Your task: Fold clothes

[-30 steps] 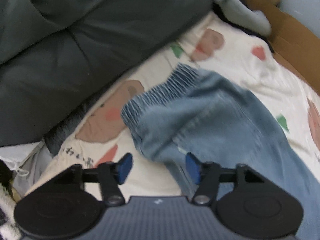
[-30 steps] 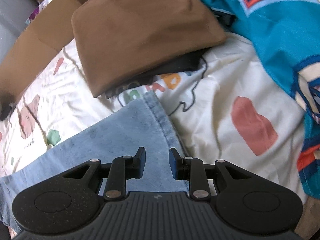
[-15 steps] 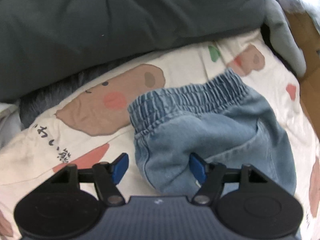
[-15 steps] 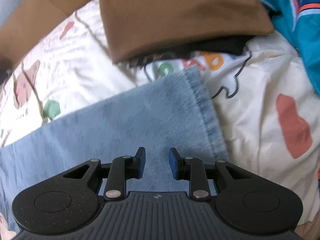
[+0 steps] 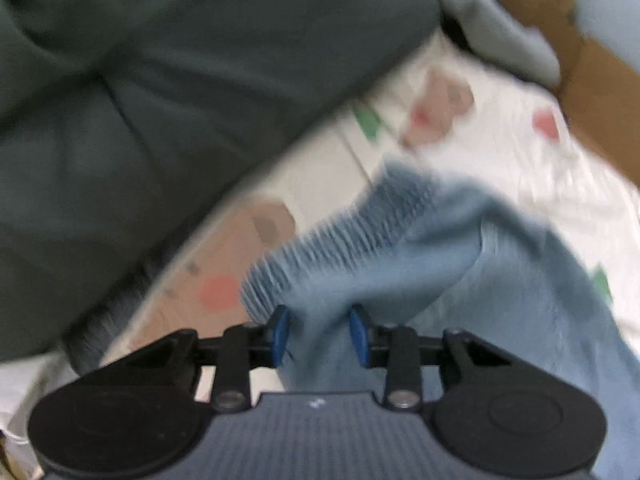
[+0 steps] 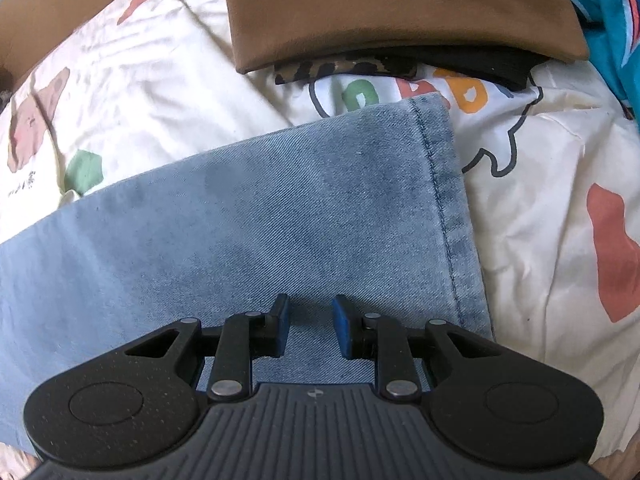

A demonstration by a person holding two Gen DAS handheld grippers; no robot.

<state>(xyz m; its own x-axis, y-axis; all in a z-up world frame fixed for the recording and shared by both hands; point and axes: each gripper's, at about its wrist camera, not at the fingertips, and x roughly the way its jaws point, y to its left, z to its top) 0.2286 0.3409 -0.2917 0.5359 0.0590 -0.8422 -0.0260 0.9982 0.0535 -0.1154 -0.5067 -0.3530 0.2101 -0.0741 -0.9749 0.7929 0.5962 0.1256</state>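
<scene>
Light blue jeans [image 5: 460,264] lie on a cream printed bedsheet [image 5: 520,152]. In the blurred left wrist view my left gripper [image 5: 319,330] is closed on bunched denim just below the elastic waistband [image 5: 340,248], which rises in front of it. In the right wrist view the leg end of the jeans [image 6: 280,216] lies flat, its hem [image 6: 448,208] to the right. My right gripper [image 6: 308,326] hovers over the leg, jaws a small gap apart, holding nothing.
A dark grey duvet [image 5: 160,100] fills the left wrist view's upper left. Cardboard [image 5: 592,80] and a pale grey garment [image 5: 500,32] lie at its upper right. A folded brown garment [image 6: 380,4] on black and leopard-print fabric, and teal clothing [image 6: 616,20], lie beyond the hem.
My left gripper has closed on the denim near the waistband and is moving, blurring the view. My right gripper has moved further over the jeans leg, its gap unchanged.
</scene>
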